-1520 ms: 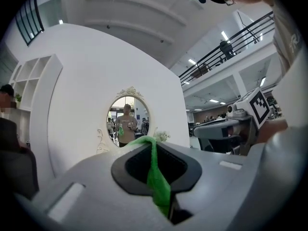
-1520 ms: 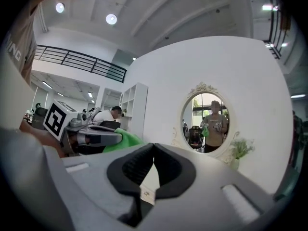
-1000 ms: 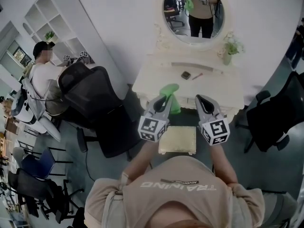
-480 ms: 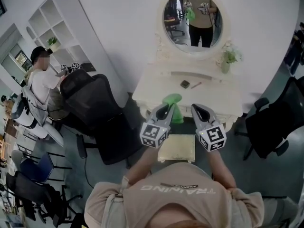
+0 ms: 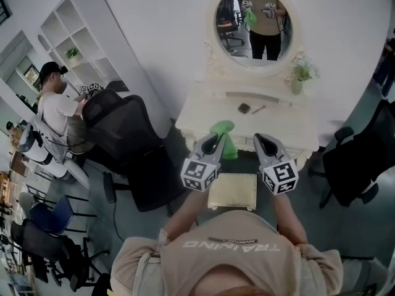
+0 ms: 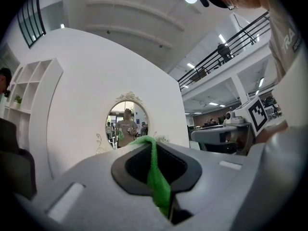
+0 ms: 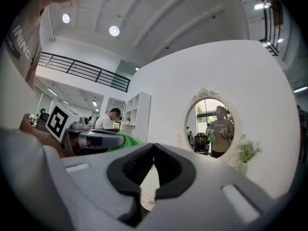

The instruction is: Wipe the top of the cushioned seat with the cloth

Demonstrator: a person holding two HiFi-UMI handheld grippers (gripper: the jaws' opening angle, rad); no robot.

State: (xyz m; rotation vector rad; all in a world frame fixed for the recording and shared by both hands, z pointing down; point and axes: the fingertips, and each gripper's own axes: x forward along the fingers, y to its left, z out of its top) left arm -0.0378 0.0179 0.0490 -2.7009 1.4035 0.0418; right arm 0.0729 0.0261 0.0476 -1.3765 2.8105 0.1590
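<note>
Head view: a square, pale-yellow cushioned seat [image 5: 232,191] sits nearest. Above it, the left gripper [image 5: 212,139] clamps a soft, crumpled green cloth [image 5: 224,135], clear of the seat. The right gripper [image 5: 261,139] is closed and empty. Beyond stand a cream dressing table [image 5: 290,125] and an oval mirror [image 5: 254,18].
</note>
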